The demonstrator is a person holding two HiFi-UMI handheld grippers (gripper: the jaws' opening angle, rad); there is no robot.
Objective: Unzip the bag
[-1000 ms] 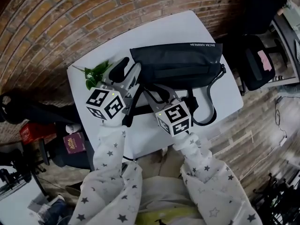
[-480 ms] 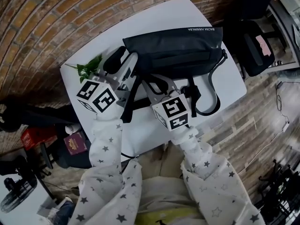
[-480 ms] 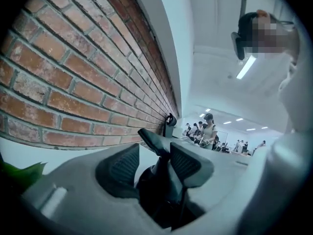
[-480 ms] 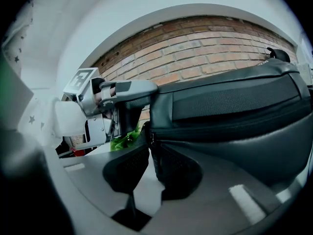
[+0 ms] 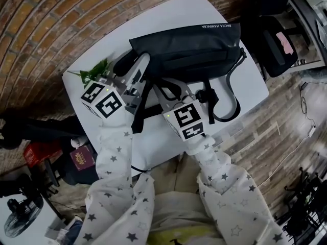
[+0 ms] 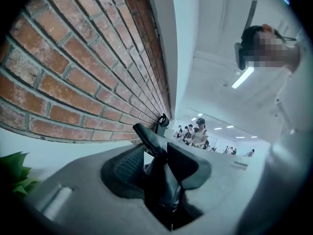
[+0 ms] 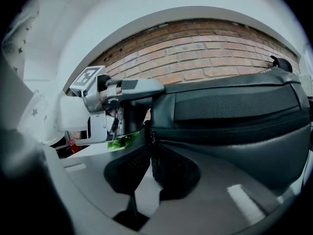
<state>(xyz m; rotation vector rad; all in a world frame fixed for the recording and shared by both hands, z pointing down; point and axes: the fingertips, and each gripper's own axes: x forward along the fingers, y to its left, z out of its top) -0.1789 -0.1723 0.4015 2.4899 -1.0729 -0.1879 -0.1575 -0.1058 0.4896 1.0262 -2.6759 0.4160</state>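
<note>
A black bag (image 5: 189,50) lies across the white table (image 5: 153,137). My left gripper (image 5: 134,68) is at the bag's left end. In the left gripper view a black strap tab (image 6: 146,133) runs up between the jaws of this gripper (image 6: 156,160); they have just been closing, and a sliver of light still shows beside the tab. My right gripper (image 5: 168,88) is at the bag's front left corner. In the right gripper view its jaws (image 7: 146,160) have just been closing and now pinch the zip end (image 7: 152,138) of the bag (image 7: 230,116).
A green leaf sprig (image 5: 92,73) lies left of the bag. The shoulder strap (image 5: 230,101) loops toward the table's right edge. A brick wall (image 6: 73,72) rises behind. A dark chair (image 5: 278,45) stands to the right, and a red box (image 5: 36,149) sits on the floor.
The left gripper's marker cube has shifted left and rolled a little at the bag's end. The right gripper stays at the bag's front corner. The bag sits slightly higher in the view.
</note>
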